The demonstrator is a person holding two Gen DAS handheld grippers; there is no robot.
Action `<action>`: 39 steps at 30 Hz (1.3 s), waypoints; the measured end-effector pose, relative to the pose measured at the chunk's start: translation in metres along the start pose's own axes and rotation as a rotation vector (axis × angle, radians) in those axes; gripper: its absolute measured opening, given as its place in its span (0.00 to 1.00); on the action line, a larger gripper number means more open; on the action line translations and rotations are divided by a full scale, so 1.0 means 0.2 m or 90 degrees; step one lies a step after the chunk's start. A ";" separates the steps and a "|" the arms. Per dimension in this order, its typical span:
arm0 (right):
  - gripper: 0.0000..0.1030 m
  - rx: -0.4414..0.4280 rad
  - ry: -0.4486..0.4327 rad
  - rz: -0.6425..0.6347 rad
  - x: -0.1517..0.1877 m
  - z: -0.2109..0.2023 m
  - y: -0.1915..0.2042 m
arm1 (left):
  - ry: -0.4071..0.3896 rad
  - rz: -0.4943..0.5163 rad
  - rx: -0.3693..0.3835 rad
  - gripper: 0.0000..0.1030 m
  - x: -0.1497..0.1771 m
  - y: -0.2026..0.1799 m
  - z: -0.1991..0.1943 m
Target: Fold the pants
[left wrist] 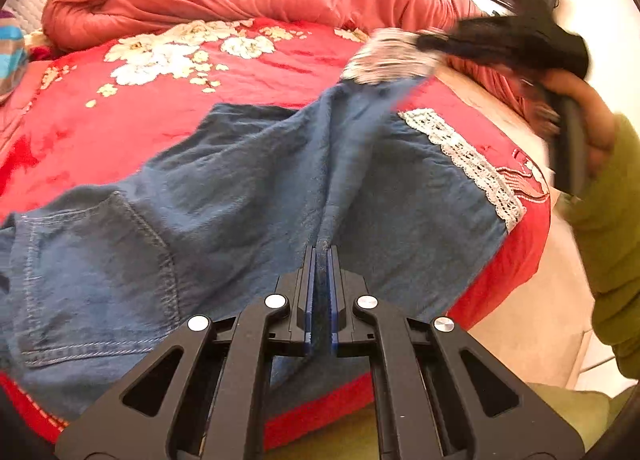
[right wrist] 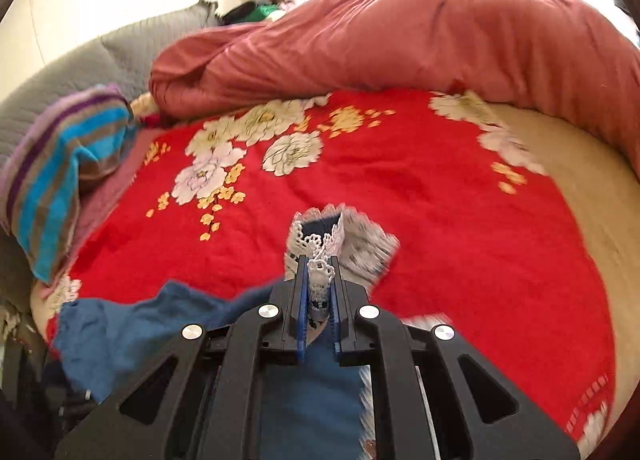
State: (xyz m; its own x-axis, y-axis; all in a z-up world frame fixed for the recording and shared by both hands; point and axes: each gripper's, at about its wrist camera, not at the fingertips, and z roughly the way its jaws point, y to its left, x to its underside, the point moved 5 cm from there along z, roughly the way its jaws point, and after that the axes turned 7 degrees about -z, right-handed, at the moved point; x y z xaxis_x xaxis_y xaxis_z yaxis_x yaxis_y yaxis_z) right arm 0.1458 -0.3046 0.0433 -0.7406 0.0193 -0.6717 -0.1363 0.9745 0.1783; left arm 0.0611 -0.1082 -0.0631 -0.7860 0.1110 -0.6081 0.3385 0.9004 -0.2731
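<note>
Pants (left wrist: 248, 180), blue denim, lace hem, centre frame on red bed (left wrist: 80, 140): our left gripper (left wrist: 321, 256) clamps a fold; our right gripper (right wrist: 319, 260) clamps the hem.

My left gripper (left wrist: 322, 260) is black plastic: two angled arms with triangular cut-outs, four round silver screws across the linkage, and thin blue pads lining its fingers (left wrist: 307, 300). My right gripper (right wrist: 319, 266) is built the same. My sleeve (left wrist: 612, 228) is olive green, ribbed knit.
</note>
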 end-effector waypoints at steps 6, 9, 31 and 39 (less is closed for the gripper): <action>0.08 -0.021 0.039 0.040 0.28 -0.23 -0.09 | -0.013 0.044 -0.011 0.01 0.04 -0.05 -0.11; 0.08 -0.021 0.068 0.074 0.44 -0.25 -0.13 | -0.002 0.058 -0.014 0.01 0.07 -0.06 -0.12; 0.09 0.010 0.131 0.099 0.78 -0.26 -0.22 | 0.061 0.085 -0.046 0.01 0.16 -0.08 -0.05; 0.19 0.005 0.145 0.121 0.82 -0.25 -0.28 | 0.074 0.070 -0.039 0.29 0.17 -0.05 -0.07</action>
State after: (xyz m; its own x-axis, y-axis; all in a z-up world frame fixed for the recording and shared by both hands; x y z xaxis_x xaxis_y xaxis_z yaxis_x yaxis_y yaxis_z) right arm -0.0016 -0.3667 -0.0404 -0.8809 0.1516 -0.4483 0.0233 0.9600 0.2789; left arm 0.0236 -0.1087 -0.0713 -0.8018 0.2557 -0.5401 0.3969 0.9036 -0.1614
